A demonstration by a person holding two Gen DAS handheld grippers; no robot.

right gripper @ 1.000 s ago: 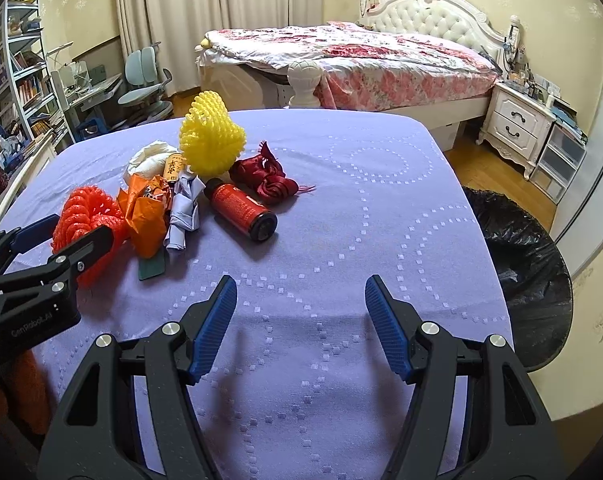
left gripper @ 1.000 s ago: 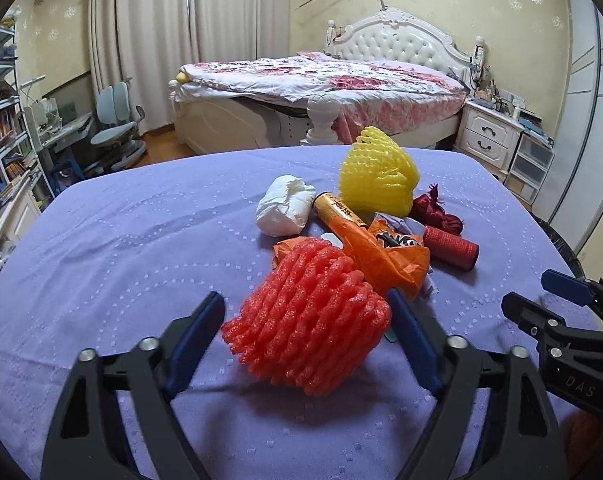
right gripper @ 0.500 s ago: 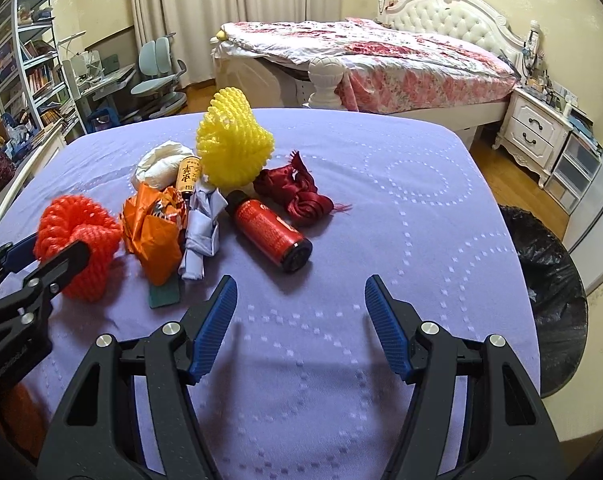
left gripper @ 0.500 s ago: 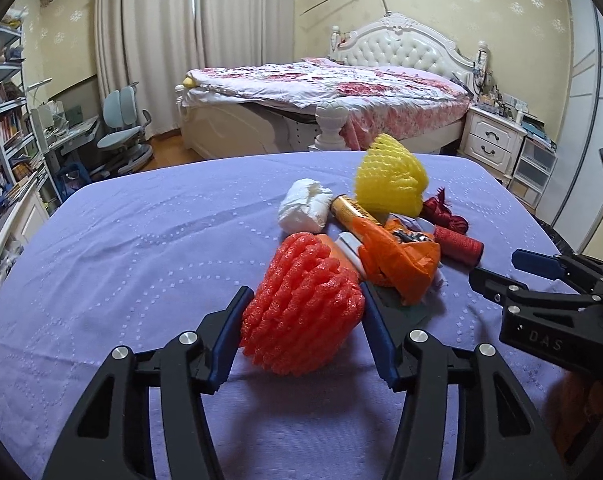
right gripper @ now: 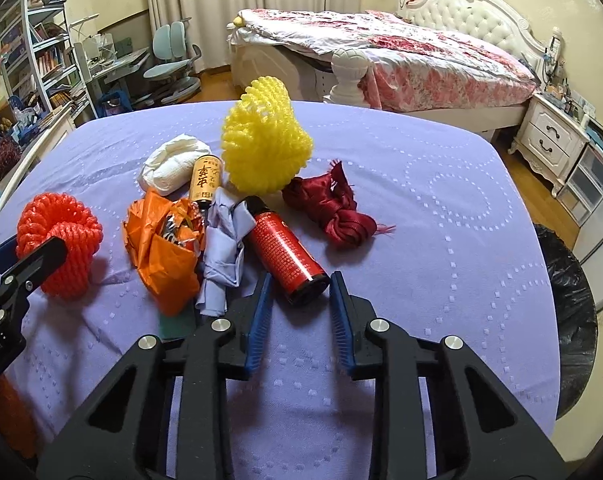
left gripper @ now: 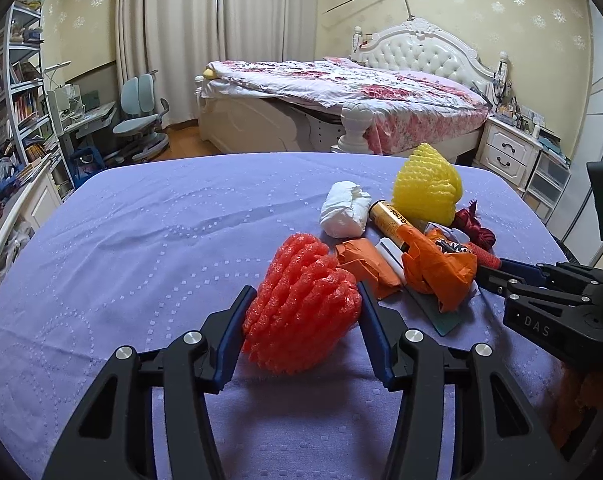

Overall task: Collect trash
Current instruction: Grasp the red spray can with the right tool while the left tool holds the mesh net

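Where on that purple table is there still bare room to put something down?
Bare cloth lies left of the red foam net and beyond the white wad, and to the right between the dark red ribbon and the black bin bag. The middle is crowded around the orange wrapper.

Lilac-clothed table (right gripper: 441, 208) carries foam nets (right gripper: 265, 144), red can (right gripper: 285, 252), orange wrapper (right gripper: 161, 248).

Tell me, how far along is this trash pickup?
Barely begun: all the trash lies on the table, none visibly in the black bin bag. The left gripper squeezes the red foam net; the right gripper brackets the red can, jaws apart. Yellow net, wrappers, ribbon remain.
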